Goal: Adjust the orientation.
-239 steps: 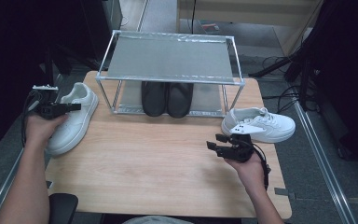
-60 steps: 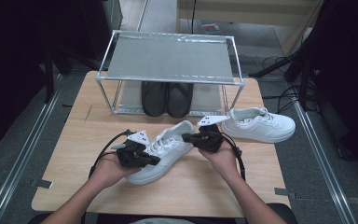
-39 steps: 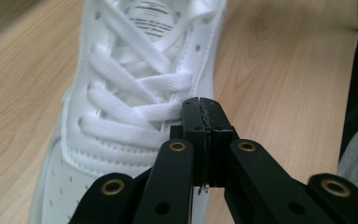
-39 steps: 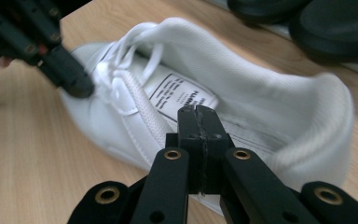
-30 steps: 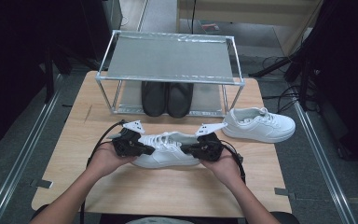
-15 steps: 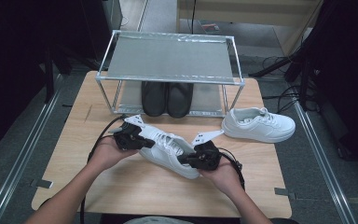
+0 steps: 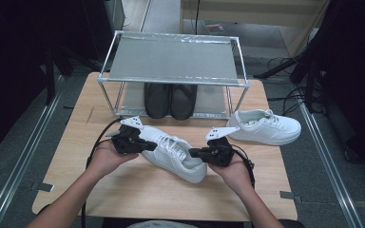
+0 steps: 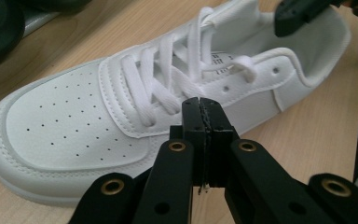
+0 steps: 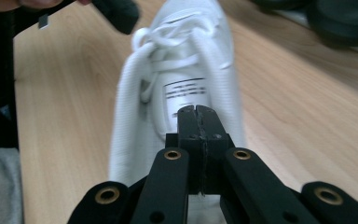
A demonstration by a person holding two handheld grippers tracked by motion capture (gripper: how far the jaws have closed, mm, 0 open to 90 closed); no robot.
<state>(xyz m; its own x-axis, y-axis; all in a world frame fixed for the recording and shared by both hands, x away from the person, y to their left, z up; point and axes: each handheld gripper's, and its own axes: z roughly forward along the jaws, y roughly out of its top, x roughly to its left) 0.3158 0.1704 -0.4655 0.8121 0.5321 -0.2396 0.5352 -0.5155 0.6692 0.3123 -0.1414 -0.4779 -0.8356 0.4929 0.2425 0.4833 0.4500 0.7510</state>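
A white lace-up sneaker [image 7: 176,154] lies diagonally on the wooden table [image 7: 123,194], toe toward the far left, heel toward the near right. My left gripper [image 7: 151,146] is shut with nothing between its jaws, and its tip is at the shoe's side near the laces [image 8: 163,79]. In the left gripper view, its closed jaws [image 8: 200,103] stand in front of the sneaker [image 8: 74,121]. My right gripper [image 7: 193,152] is shut and empty too, with its tip at the heel opening. Its own view looks past the closed jaws [image 9: 197,112] into the sneaker [image 9: 186,42].
A second white sneaker [image 7: 266,128] rests at the right of the table. A metal two-level rack [image 7: 171,59] stands at the back, with a pair of black shoes [image 7: 170,99] on its lower shelf. Bare wood lies on the near side of the sneaker.
The sneaker has turned from lying across the table to a diagonal. Its heel end and my right gripper came nearer to the person, while the left gripper shifted slightly away.
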